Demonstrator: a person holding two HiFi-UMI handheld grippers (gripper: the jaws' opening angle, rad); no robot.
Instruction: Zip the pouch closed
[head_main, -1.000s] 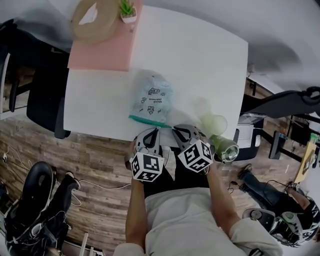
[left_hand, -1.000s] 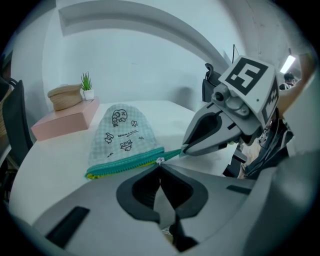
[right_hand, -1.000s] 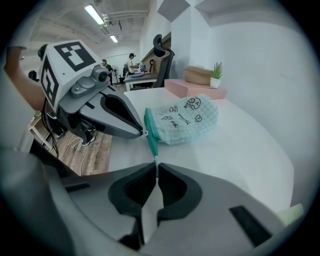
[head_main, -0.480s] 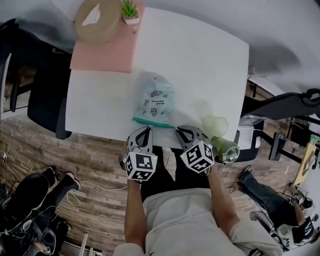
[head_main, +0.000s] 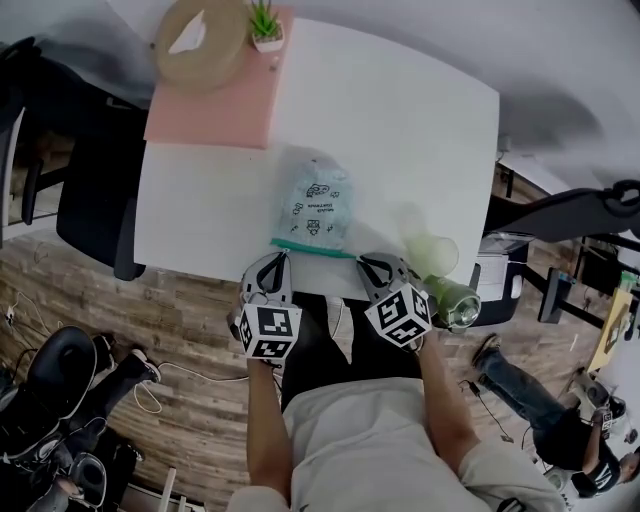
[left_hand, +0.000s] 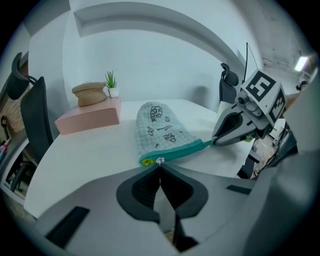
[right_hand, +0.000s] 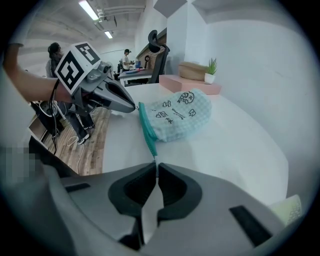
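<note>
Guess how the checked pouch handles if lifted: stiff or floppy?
Probably floppy: the pouch is thin cloth slumped in a soft mound. Likely light, with no hard shape showing through. Lifted, it would probably hang from the zipper held taut between the left tongs and right tongs.

Sm. plant (head_main: 265, 20) & tan round item (head_main: 200, 45) atop pink box (head_main: 205, 115).

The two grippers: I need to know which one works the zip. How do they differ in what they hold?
The left gripper pinches the small white zip pull at the pouch's yellow-green corner; the right gripper pinches the teal zip end at the opposite corner. The left gripper is at the pouch's left, the right gripper at its right. Both have jaws shut.
</note>
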